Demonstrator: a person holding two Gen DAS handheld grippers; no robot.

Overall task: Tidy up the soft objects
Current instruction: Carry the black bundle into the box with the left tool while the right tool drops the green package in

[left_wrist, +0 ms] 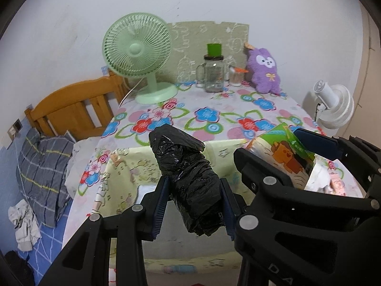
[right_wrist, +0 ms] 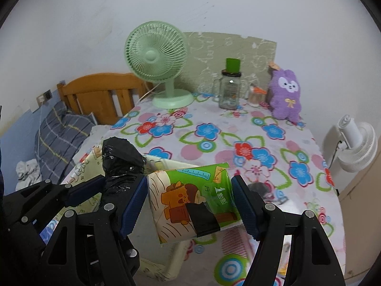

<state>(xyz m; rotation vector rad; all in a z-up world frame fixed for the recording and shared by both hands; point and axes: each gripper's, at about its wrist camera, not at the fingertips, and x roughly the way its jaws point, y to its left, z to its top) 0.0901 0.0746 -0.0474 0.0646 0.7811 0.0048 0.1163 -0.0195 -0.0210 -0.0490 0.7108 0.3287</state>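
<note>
Beyond both grippers stretches a table under a flowered cloth (right_wrist: pixel 214 140), its far end crowded by a green fan (right_wrist: pixel 156 54), a glass jar (right_wrist: pixel 229 90) and a purple plush toy (right_wrist: pixel 287 95); the middle stretch ahead of the fingertips looks open.

The left gripper (left_wrist: pixel 194 190) is clamped on a black plastic-wrapped roll (left_wrist: pixel 188 178), which juts forward past its pads. The right gripper (right_wrist: pixel 190 202) is clamped across a green printed tissue pack (right_wrist: pixel 190 197), taped with a black strip.

Both look light and squashy, and the slick film probably slides under a loose pinch; a hold across the middle, as now, seems safest.

Directly below the fingers lies the rim of a pale yellow fabric bin (right_wrist: pixel 162 160), close to the table's near edge. A white fan (right_wrist: pixel 357 143) stands well to the right of the right gripper, a bed (left_wrist: pixel 42 157) off to the left of the left one.
</note>
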